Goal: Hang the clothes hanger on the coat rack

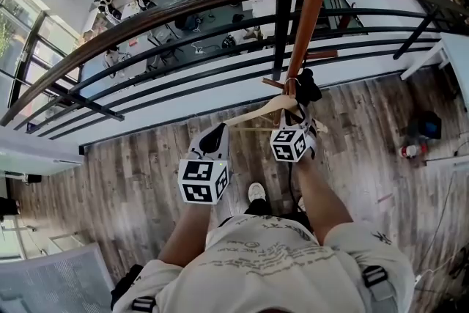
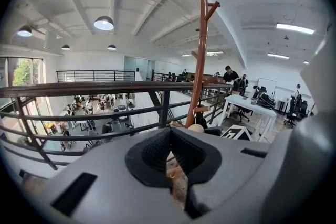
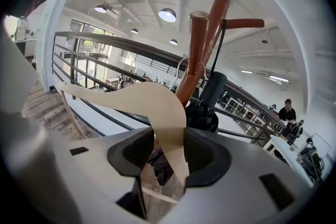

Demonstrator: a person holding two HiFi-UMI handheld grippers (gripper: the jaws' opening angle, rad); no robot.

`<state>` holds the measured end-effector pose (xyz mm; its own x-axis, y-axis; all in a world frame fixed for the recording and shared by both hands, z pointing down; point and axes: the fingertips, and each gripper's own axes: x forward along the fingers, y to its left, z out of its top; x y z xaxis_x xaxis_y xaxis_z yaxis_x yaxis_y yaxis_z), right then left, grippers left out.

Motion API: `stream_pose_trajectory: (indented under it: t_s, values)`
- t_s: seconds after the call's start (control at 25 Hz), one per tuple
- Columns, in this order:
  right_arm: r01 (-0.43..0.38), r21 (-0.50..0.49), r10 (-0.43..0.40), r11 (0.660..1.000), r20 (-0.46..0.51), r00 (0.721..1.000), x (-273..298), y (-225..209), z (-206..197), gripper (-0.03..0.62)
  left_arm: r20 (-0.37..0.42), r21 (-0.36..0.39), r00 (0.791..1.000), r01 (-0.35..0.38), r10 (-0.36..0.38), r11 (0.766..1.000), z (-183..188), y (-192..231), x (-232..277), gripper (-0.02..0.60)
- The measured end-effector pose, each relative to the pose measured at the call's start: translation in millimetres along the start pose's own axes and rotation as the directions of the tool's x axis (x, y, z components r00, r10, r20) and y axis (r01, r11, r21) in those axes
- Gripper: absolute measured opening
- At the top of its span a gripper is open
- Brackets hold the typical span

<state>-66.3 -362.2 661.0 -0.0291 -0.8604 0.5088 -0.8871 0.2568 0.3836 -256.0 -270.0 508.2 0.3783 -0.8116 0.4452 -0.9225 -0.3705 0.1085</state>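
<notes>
Right tongs [image 3: 168, 150] on wooden hanger [image 3: 156, 106] by coat rack [image 3: 214, 13]; left tongs [image 2: 174, 153] together

Railing [image 1: 183, 7] runs just behind coat rack pole [image 1: 314, 11] and shuts off far side. Black umbrella [image 3: 212, 91] hangs from upper peg [image 3: 244, 23], right beside pole, crowding lower peg [image 3: 198, 39]. Approach from wood floor [image 1: 146, 157] side is open.

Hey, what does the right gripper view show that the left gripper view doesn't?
Only the right gripper view shows the right claw shut on the wooden hanger, whose wire hook sits by a peg of the coat rack. Only the left gripper view shows the left claw, jaws together with nothing between them, and a black-and-white marker cube beyond it. Both show the coat rack's pole, the dark railing and the round ceiling lamps.
</notes>
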Motion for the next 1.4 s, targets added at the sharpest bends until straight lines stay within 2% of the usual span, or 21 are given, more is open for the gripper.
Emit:
stream_pose_trajectory:
  t_s: [0.56,0.84,1.24,1.4]
  values:
    - [0.03,-0.018,-0.03,0.999,-0.026,0.999,7.0,-7.6,0.1,0.175,0.024,-0.011,1.0,0.01,-0.01,1.0,6.0,0.3,-5.3,0.004]
    - [0.027,-0.007,-0.026,1.0,0.065,0.998,-18.5,-12.3,14.7,0.172,0.041,-0.006,0.999,0.026,-0.026,1.0,12.9,-9.0,-6.6,0.005]
    - [0.076,0.088,-0.091,0.993,0.177,0.98,-76.4,-53.7,32.5,0.014,0.072,0.024,0.992,0.104,-0.105,0.994,26.4,-48.4,5.5,0.005]
    - [0.066,0.164,-0.101,0.984,0.215,0.971,-108.1,-77.5,47.9,0.003,0.083,0.04,0.985,0.145,-0.148,0.989,39.7,-68.8,9.9,0.003]
